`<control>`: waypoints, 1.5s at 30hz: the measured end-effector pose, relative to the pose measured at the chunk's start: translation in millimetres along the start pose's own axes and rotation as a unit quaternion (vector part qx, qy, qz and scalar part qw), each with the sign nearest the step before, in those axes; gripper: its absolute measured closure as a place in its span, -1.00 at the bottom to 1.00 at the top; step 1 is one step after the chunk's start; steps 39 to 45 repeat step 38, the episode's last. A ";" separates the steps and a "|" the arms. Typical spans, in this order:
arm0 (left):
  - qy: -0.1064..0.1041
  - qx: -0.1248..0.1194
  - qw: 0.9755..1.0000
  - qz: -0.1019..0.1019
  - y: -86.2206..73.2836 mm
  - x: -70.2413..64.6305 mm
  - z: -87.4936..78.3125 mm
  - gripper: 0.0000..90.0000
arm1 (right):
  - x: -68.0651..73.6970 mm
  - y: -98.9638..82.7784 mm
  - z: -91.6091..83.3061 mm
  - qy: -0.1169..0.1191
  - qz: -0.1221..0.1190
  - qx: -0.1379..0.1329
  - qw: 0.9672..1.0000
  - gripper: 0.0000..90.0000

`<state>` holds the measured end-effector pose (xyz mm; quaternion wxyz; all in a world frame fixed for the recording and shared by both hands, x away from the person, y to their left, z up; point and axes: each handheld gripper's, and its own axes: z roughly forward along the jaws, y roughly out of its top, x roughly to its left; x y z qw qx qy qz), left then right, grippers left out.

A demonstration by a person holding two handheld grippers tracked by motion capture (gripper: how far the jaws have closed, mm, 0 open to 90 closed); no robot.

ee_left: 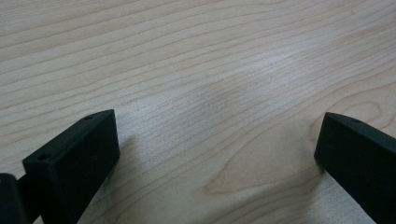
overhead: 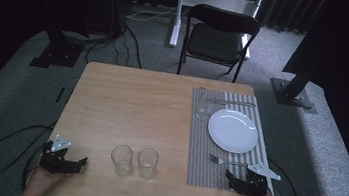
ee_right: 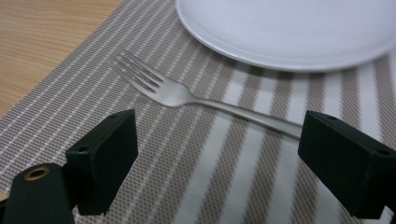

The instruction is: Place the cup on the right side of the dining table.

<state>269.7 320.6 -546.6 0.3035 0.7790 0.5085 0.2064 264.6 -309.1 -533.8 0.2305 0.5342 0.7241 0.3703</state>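
A silver fork (overhead: 227, 161) (ee_right: 187, 95) lies on a striped placemat (overhead: 198, 151) (ee_right: 70, 116), just in front of a white plate (overhead: 232, 130) (ee_right: 289, 28). My right gripper (overhead: 231, 178) (ee_right: 219, 140) rests low on the mat's front edge. It is open, and the fork's handle runs toward its right jaw. Two clear empty glasses (overhead: 122, 160) (overhead: 147, 163) stand side by side at the front middle of the wooden table (overhead: 136, 103). My left gripper (overhead: 80, 162) (ee_left: 217, 140) sits at the front left corner, open over bare wood, its jaws facing the glasses.
A third glass (overhead: 203, 112) stands at the placemat's far left, with another utensil (overhead: 227, 102) lying beyond the plate. A black chair (overhead: 217, 38) stands behind the table. Cables trail over the carpet at the left.
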 end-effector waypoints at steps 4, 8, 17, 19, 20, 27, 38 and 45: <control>0.000 0.000 1.000 0.000 0.0 0.0 0.0 -0.99 | -4.8 -7.3 -5.0 -0.026 -0.005 0.011 1.000 -0.74; 0.000 0.000 1.000 0.000 0.0 0.0 0.0 -0.99 | -12.2 -14.7 -8.9 -0.024 0.012 0.014 1.000 -0.74; 0.001 0.000 1.000 -0.001 0.2 -1.0 0.1 -0.99 | -20.7 -29.6 -19.8 -0.038 0.041 0.021 0.998 -0.74; 0.003 0.001 1.000 -0.003 0.3 -1.6 0.1 -0.99 | -22.6 -30.7 -21.3 -0.052 0.051 0.020 0.997 -0.74; 0.004 0.000 1.000 -0.004 0.4 -2.1 0.3 -0.99 | -23.4 -31.3 -20.8 -0.059 0.055 0.024 0.996 -0.74; 0.020 0.000 1.000 -0.021 2.2 -7.5 2.0 -0.99 | -20.5 -34.2 -15.4 -0.089 0.046 0.034 0.994 -0.74; 0.025 0.001 0.999 -0.027 1.9 -8.9 1.6 -0.99 | -20.3 -34.9 -15.3 -0.091 0.049 0.030 0.994 -0.74; 0.025 0.001 0.999 -0.027 1.9 -8.9 1.6 -0.99 | -20.3 -34.9 -15.3 -0.091 0.049 0.030 0.994 -0.74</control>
